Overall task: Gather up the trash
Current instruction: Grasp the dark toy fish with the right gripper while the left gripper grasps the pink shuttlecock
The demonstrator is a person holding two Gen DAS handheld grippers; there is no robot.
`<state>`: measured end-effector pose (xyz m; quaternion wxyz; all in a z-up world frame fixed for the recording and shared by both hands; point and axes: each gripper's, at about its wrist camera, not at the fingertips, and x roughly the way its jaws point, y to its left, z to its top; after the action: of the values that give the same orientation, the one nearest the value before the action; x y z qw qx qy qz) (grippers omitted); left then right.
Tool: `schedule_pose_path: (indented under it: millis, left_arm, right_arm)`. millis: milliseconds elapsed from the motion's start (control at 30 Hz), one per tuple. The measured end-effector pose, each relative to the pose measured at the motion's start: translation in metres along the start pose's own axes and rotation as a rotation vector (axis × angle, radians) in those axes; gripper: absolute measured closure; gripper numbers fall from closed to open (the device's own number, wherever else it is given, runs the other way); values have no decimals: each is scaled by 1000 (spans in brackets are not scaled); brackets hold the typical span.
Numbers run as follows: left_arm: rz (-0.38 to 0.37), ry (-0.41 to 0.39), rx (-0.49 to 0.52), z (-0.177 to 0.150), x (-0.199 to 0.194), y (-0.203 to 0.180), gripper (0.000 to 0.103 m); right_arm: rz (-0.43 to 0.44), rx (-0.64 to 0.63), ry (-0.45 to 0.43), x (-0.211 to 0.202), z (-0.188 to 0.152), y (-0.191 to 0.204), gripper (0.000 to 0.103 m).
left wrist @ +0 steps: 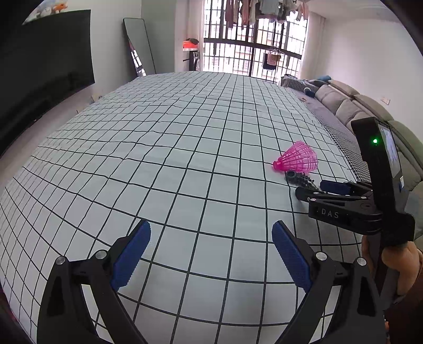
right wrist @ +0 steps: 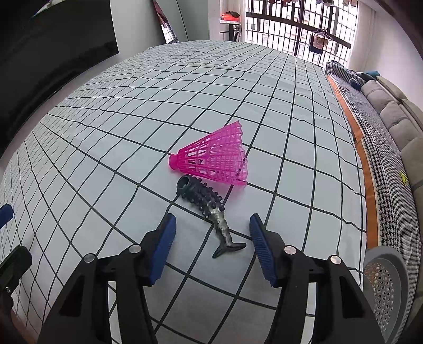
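On checked cloth (right wrist: 111, 148): pink mesh shuttlecock (right wrist: 216, 158), knobbly dark fish (right wrist: 208, 209).

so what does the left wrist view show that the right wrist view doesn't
Only the left wrist view: the left hand-held gripper, open over bare cloth, the right one's whole body from the side, and the hand holding it.
Only the right wrist view: the right hand-held gripper from behind, open around the dark fish toy's tail, and a perforated grey bin at the lower right.
Both: the pink shuttlecock beside the toy, the checked cloth, the sofa and the barred window.
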<state>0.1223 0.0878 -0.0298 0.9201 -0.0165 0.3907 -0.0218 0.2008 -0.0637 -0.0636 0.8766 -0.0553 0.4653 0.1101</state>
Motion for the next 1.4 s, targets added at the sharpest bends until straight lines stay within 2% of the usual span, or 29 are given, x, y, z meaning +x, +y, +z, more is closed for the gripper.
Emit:
schedule_pose_path:
  millis: [67, 167, 233, 333, 533, 700, 900, 1067, 1233, 1400]
  left_arm:
    - [7, 4, -1, 1, 4, 3, 11]
    - [11, 16, -3, 4, 8, 7, 11]
    - [15, 19, 2, 5, 9, 7, 11]
    - [2, 18, 11, 8, 10, 6, 11]
    - [-24, 23, 42, 15, 12, -3, 11]
    - [-47, 9, 81, 25, 10, -18, 11]
    - [-54, -20, 150, 41, 18, -43, 11]
    - [-39, -19, 255, 54, 34, -72, 11]
    - [-88, 28, 335, 60, 65, -96, 9]
    - [-114, 86, 367, 65, 99, -107, 9]
  right_arm:
    - [4, -1, -4, 1, 2, 1, 49]
    - [9, -12, -16, 2, 2, 4, 59]
    - [13, -27, -20, 0, 2, 7, 72]
    - [20, -36, -23, -2, -1, 10, 86]
    - [60, 3, -34, -20, -20, 3, 86]
    - [84, 92, -56, -47, -46, -16, 86]
    - [66, 223, -86, -79, -77, -53, 86]
    - [49, 267, -110, -101, -95, -75, 86]
    - [55, 304, -139, -116, -102, -90, 86]
    - [73, 323, -157, -123, -104, -98, 86]
